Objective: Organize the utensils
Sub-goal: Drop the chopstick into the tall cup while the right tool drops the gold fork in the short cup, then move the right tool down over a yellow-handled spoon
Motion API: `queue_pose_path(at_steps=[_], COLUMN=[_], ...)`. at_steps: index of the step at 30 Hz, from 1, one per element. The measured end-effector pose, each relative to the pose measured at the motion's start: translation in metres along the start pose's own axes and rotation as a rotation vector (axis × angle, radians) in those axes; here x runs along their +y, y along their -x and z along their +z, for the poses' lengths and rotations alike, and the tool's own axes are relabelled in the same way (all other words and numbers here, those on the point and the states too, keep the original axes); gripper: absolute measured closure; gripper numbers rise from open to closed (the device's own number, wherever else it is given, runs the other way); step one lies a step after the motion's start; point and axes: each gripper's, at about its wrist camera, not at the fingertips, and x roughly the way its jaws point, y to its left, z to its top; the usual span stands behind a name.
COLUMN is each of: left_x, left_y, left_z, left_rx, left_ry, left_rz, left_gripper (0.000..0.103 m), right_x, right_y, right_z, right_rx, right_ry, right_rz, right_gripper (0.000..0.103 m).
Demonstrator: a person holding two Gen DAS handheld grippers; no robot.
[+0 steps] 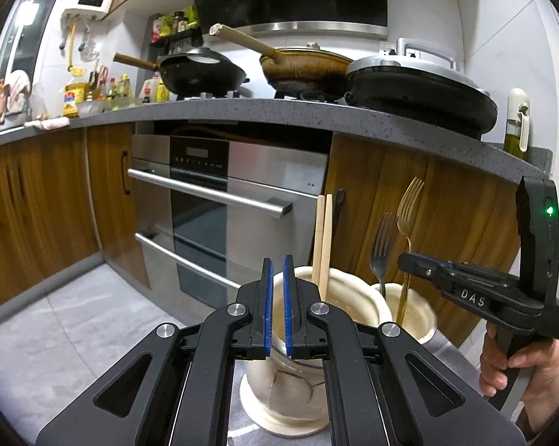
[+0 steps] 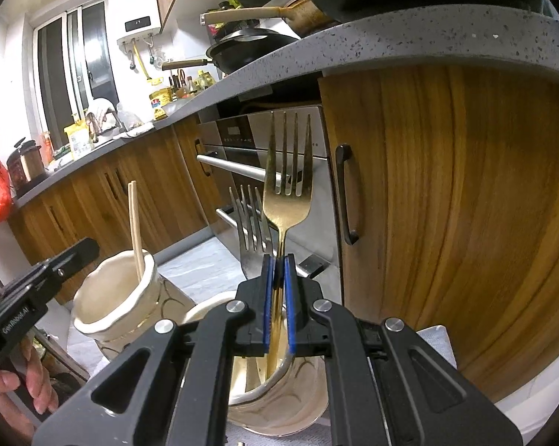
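Our right gripper (image 2: 278,260) pinched the gold fork (image 2: 286,186) at frame centre, its handle down in the smaller cup (image 2: 279,409). Our left gripper (image 1: 278,260), jaws narrowly parted and empty, hovered over the chopstick cup (image 1: 353,297).

Two cups (image 1: 353,293) (image 1: 413,306); two forks — gold (image 2: 287,189), silver (image 2: 250,230); two chopsticks (image 1: 323,238).

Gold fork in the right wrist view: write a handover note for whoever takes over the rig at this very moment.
Right gripper: shut on the gold fork, gripped on its handle, tines up, lower end inside the small cup.
Left gripper: holds nothing, fingers slightly apart, above the tall cup.
Things: chopsticks stand in the tall cup; silver fork stands in the small cup beside the gold one.
Done: chopsticks and silver fork sorted.
Left: release the gold fork, then withdraw.
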Motion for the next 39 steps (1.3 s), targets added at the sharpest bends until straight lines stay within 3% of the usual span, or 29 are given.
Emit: queue_pose_path(at_steps=[5,10,11,13,14,15,16,17,18,21,39], left_x=[-0.002,-0.001,-0.001,-0.001,-0.001,-0.001,-0.001,0.0,0.001,0.002,0.013], left_y=[0.003,0.01,0.013,0.017,0.02,0.023,0.027,0.032,0.037,0.051,0.105], left_z=[0.002,0.004,0.005,0.006,0.006,0.006,0.005,0.004,0.003,-0.002,-0.078], left_rx=[-0.005,-0.006,-0.007,-0.006,-0.003,-0.002,-0.004,-0.013,-0.023,-0.02,0.216], left_ry=[-0.008,-0.005,-0.006,-0.008,-0.01,-0.009,-0.008,-0.005,0.001,0.013,0.05], left_rz=[0.002,0.011,0.011,0.017,0.023,0.029,0.04,0.062,0.078,0.093,0.143], left_gripper=[0.098,0.095,0.094,0.088,0.078,0.061,0.05,0.03,0.02,0.009,0.005], right_x=[-0.001,-0.003,-0.003,-0.004,-0.005,-0.006,-0.007,-0.007,-0.008,-0.008,0.035], right_y=[0.002,0.016,0.021,0.033,0.038,0.044,0.051,0.056,0.06,0.075,0.092], right_z=[0.001,0.001,0.001,-0.001,-0.003,-0.005,-0.009,-0.012,-0.015,-0.03,-0.109], right_rx=[-0.005,-0.022,-0.029,-0.037,-0.038,-0.039,-0.039,-0.035,-0.026,-0.002,0.251], right_ry=[-0.008,-0.027,-0.025,-0.027,-0.029,-0.032,-0.035,-0.034,-0.031,-0.013,0.128], right_rz=[-0.015,-0.006,-0.007,-0.011,-0.012,-0.012,-0.013,-0.013,-0.013,0.0,0.038], right_gripper=[0.094,0.06,0.058,0.043,0.038,0.029,0.025,0.023,0.018,0.005,0.006])
